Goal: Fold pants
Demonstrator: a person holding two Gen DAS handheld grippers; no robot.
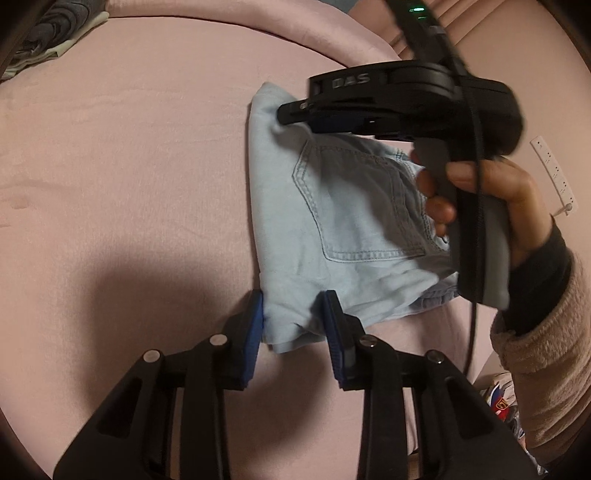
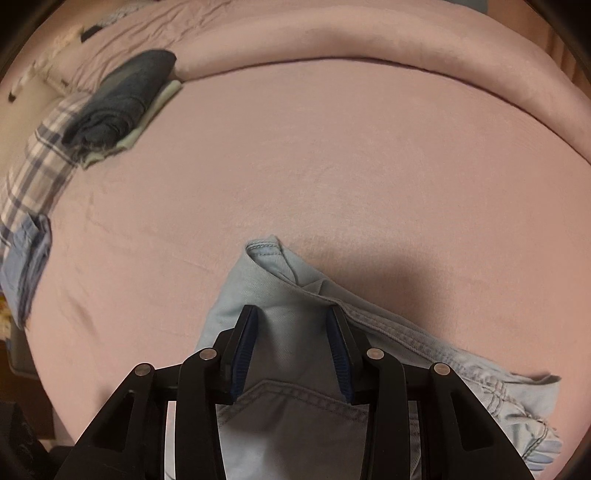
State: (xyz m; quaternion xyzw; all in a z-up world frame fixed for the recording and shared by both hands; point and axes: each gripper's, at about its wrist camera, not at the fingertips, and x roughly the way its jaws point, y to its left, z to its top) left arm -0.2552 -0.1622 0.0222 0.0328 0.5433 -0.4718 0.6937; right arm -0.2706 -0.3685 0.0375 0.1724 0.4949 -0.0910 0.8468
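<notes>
Soft, limp denim pants, best gripped at folded corners: left gripper pinches one, right gripper another.

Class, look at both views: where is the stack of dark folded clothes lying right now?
The dark folded clothes lie at the bed's far left by the plaid fabric in the right wrist view, well apart from the light-blue pants.

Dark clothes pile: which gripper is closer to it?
Right. The right gripper is at the far corner of the jeans, toward the dark pile. The left gripper is at their near corner, farther away.
</notes>
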